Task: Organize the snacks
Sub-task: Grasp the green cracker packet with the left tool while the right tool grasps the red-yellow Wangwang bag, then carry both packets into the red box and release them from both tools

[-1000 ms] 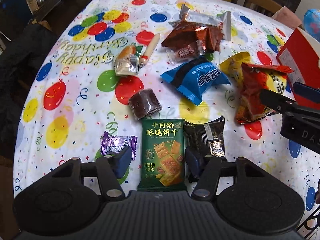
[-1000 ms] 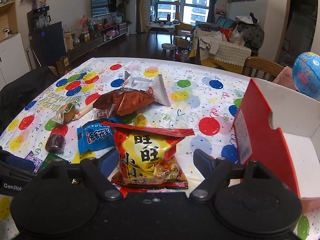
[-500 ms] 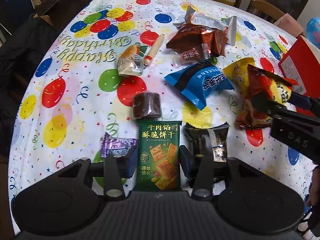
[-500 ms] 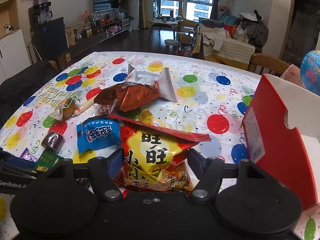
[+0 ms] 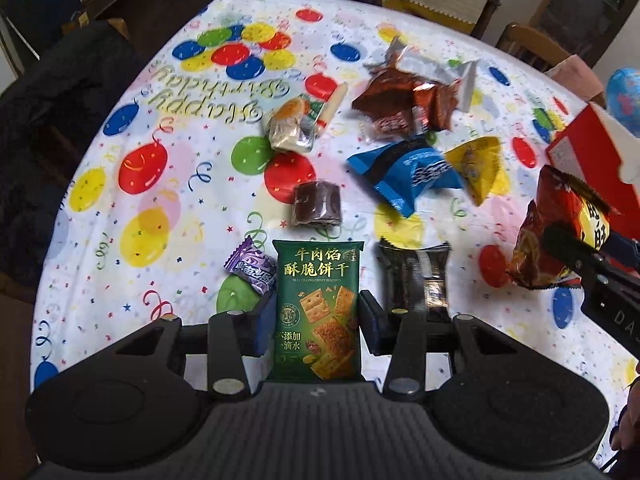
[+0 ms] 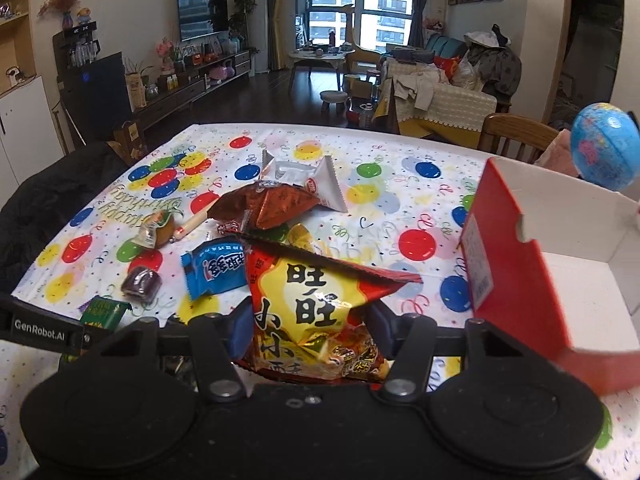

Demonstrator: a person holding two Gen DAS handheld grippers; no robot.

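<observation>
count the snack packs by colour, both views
green: 1
purple: 1
black: 1
brown: 2
blue: 1
yellow: 1
red-yellow: 1
silver: 1
clear: 2
cream stick: 1
total: 12

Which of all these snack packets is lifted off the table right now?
The red-and-yellow snack bag, clamped in the right gripper beside the red box. The green biscuit packet sits between the left gripper fingers but lies flat.
</observation>
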